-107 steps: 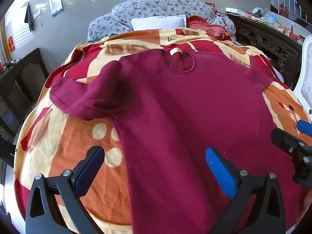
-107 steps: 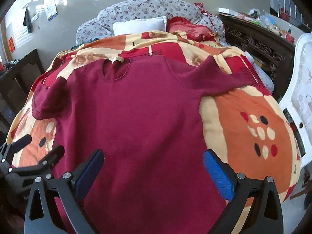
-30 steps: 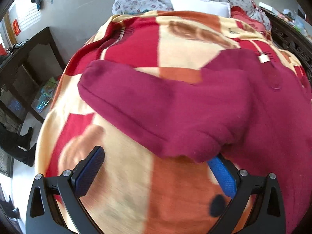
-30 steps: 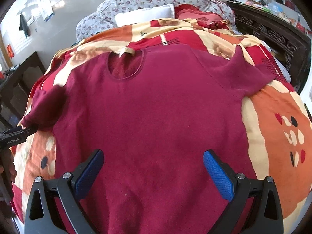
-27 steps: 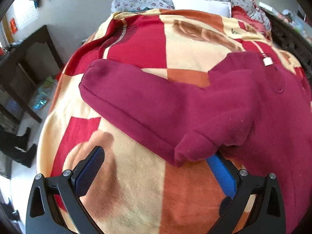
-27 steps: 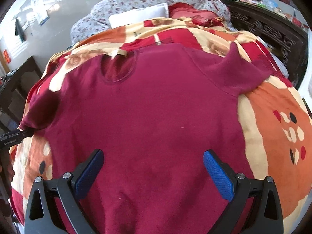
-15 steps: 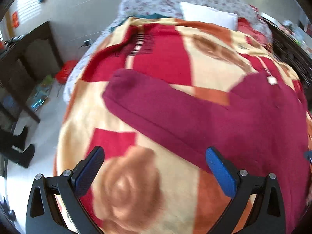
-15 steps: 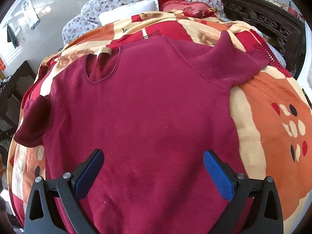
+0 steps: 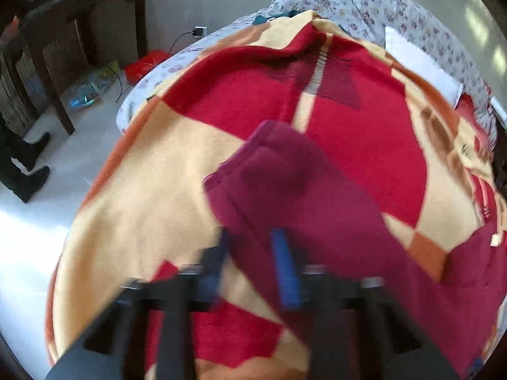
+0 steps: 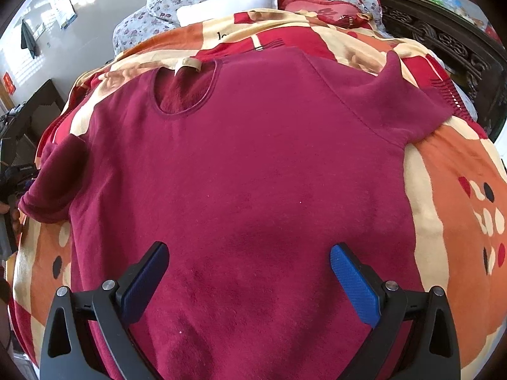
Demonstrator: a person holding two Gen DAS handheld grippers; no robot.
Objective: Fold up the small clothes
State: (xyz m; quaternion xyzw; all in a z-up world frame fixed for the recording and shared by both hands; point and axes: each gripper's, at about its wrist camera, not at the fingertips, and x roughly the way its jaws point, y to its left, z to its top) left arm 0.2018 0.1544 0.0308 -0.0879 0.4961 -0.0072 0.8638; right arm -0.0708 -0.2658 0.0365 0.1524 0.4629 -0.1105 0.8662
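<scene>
Since half a second ago, left gripper [image 9: 250, 253] is closing on the sleeve [image 9: 285, 183].
Soft maroon shirt [image 10: 247, 174] is lying flat on the blanket [image 10: 453, 221]; right gripper [image 10: 248, 280] is hovering spread, empty.

bed [image 10: 450, 47] covered by a red, cream and orange blanket [image 10: 450, 209], maroon shirt [image 10: 253, 174] spread flat on the blanket, white pillow [image 10: 228, 6] beyond the shirt's collar

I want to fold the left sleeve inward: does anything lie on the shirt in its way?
Nothing visible does. The shirt front lies bare on the blanket; the right gripper hovers open above the lower part.
</scene>
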